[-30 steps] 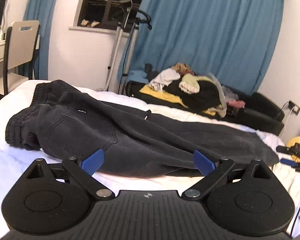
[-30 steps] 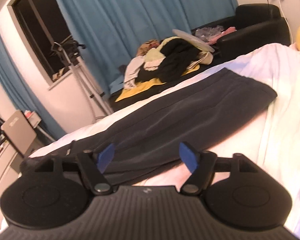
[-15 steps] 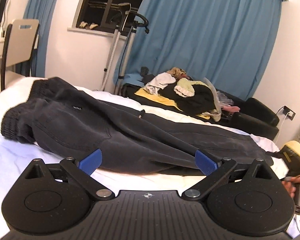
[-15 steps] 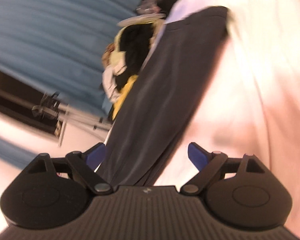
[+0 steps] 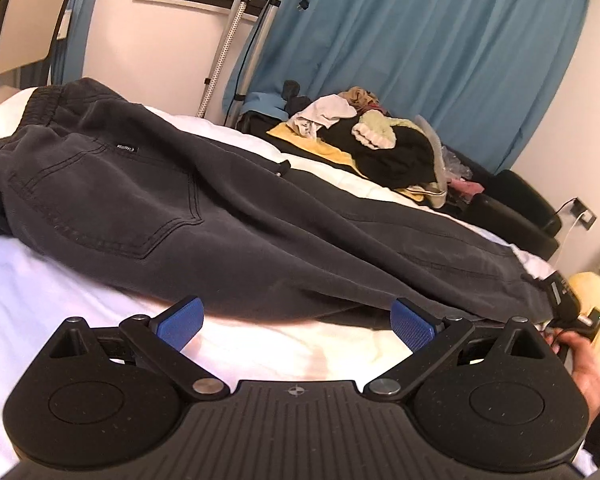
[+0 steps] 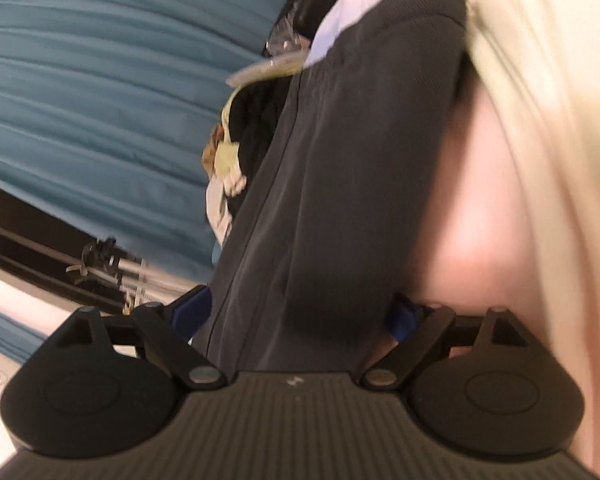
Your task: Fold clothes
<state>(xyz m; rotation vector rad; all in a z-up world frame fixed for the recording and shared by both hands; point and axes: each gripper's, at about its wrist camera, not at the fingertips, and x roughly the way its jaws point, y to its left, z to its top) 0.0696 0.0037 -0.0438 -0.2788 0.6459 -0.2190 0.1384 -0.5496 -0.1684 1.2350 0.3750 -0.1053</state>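
Trouser leg (image 6: 340,200) lies between right claw's (image 6: 304,316) spread jaws.

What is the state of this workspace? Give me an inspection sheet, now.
Surface: white bed sheet, lightly wrinkled.
Job's things: dark grey trousers lying lengthwise on the sheet, waistband at the far left.
Clutter: clothes pile on a black sofa beyond the bed.
Grippers: left gripper open over bare sheet, just short of the trousers; right gripper open, its fingers have just been opening, with the trouser leg between them.
Cables: white cable running to a wall socket.
Surroundings: blue curtains, chair, steamer stand.
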